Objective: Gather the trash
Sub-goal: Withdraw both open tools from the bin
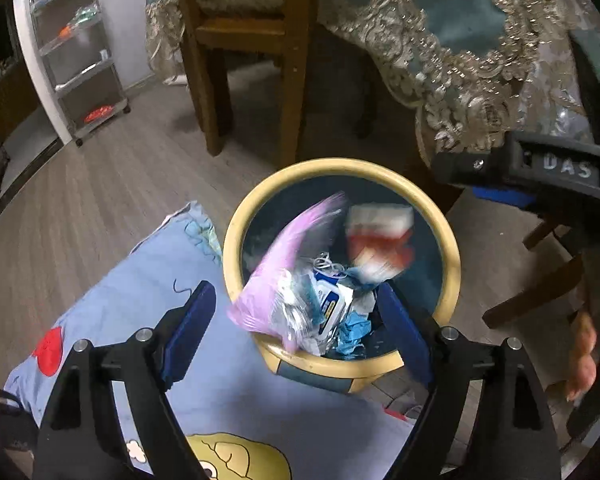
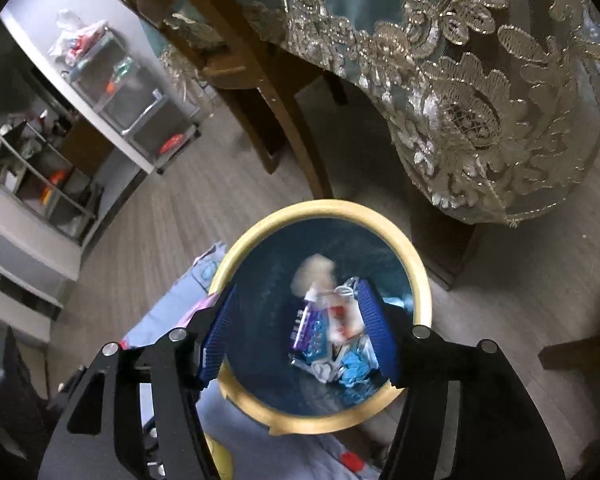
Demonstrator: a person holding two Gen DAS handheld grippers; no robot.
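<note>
A round bin with a yellow rim (image 1: 452, 248) (image 2: 420, 280) stands on the floor below both grippers. It holds wrappers, blue crumpled paper (image 1: 354, 330) (image 2: 354, 368) and a purple packet (image 2: 302, 328). In the left wrist view a pink plastic bag (image 1: 284, 252) and a blurred red-and-white wrapper (image 1: 380, 240) are in mid-air over the bin mouth. My left gripper (image 1: 296, 328) is open and empty above the near rim. My right gripper (image 2: 296, 332) is open and empty over the bin; its body also shows in the left wrist view (image 1: 540, 172). A blurred pale scrap (image 2: 314, 270) hangs above the trash.
A blue cartoon-print cloth (image 1: 148, 292) lies on the floor left of the bin. A table with a lace-edged teal cloth (image 2: 480, 92) stands behind, with wooden chair legs (image 1: 292, 80). A metal shelf cart (image 1: 80, 52) stands at the far left on the wood floor.
</note>
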